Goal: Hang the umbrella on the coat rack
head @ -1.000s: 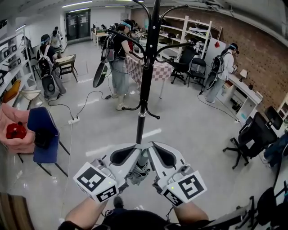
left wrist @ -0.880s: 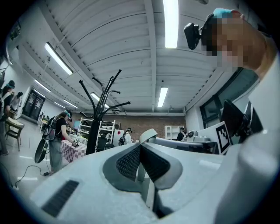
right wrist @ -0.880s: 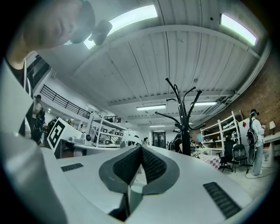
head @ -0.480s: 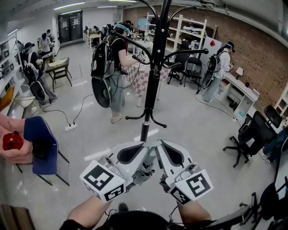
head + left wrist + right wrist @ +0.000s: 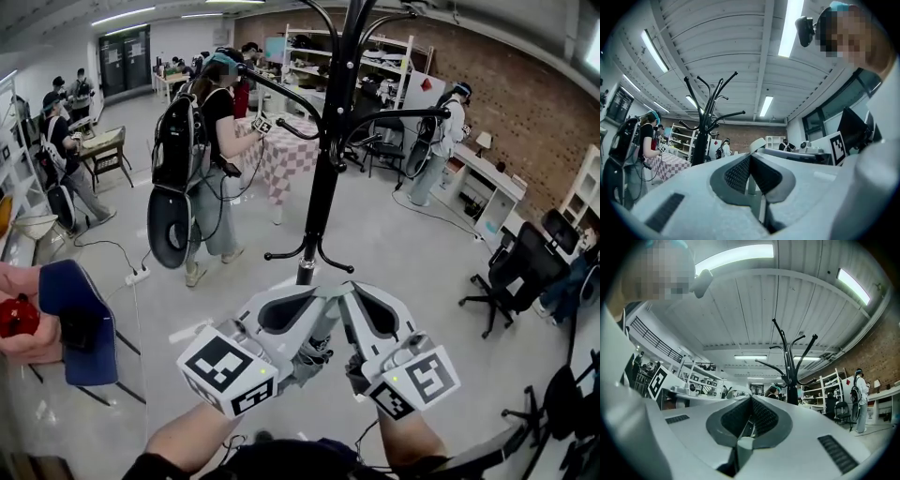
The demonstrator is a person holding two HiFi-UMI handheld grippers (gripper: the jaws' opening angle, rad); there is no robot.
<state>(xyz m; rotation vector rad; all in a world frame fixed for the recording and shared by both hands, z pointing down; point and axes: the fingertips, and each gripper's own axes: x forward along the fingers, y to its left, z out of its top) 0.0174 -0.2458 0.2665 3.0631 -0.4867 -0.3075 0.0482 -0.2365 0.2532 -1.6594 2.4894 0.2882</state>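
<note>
Change: the coat rack (image 5: 323, 187) stands nearer and further right in the head view than 1 second ago, and both grippers ride a little higher.
Left gripper (image 5: 314, 298): jaws closed on the umbrella (image 5: 307, 352), pads almost meeting.
Right gripper (image 5: 352, 298): also clamped on it, with a pale stub between its pads.
Umbrella: folded, a grey bundle hanging below the 2 grippers.
Bearing: rack pole straight ahead; its upper arms (image 5: 403, 112) sit well above the jaws, so the lift probably goes up and forward.
Nearer: neither gripper.
</note>
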